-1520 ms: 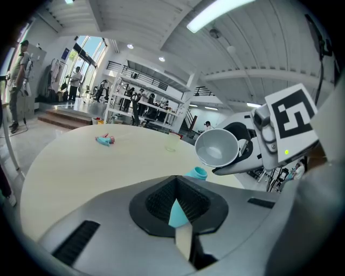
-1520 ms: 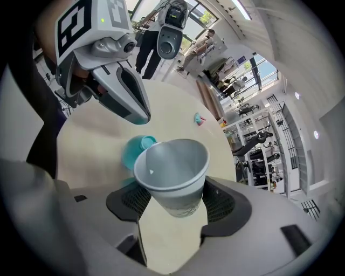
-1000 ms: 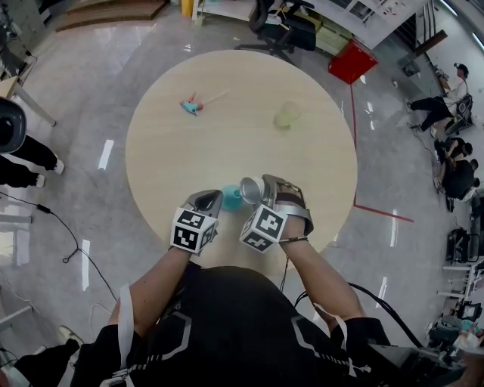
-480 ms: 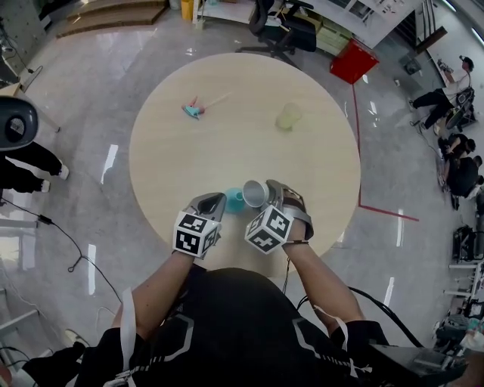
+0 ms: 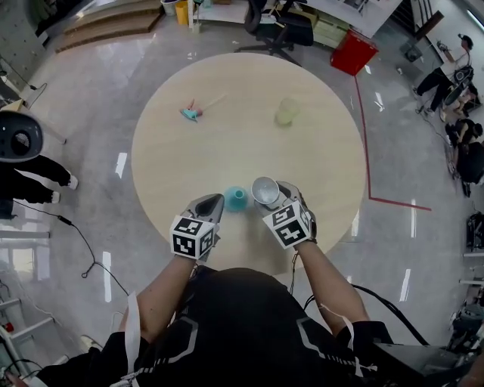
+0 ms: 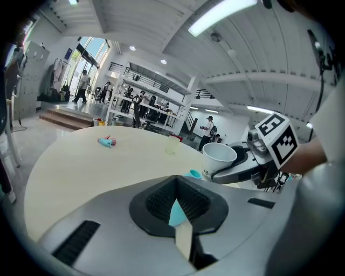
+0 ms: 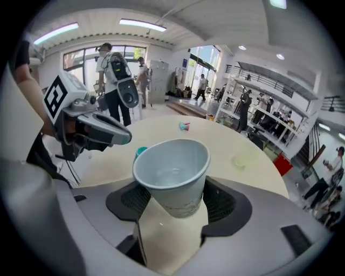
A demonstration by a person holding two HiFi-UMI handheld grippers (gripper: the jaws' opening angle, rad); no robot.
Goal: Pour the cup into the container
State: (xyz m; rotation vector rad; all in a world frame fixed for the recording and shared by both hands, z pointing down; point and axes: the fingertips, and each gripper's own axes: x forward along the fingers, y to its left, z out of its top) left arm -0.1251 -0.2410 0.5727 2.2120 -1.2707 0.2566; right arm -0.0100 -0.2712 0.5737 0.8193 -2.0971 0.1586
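Observation:
A white paper cup stands upright in my right gripper, whose jaws are shut on its sides; in the right gripper view the cup fills the middle and I cannot make out anything inside it. A small teal container sits on the round table, just left of the cup. My left gripper touches the container's left side, and a teal sliver shows between its nearly closed jaws. The container's rim peeks over those jaws.
A pale yellow translucent cup stands at the table's far right. A teal and pink small object lies at the far left. A red bin and an office chair stand on the floor beyond the table.
The right gripper has rolled the paper cup from tilted, mouth toward the teal container, back to upright and shifted slightly right. The left gripper stayed by the container.

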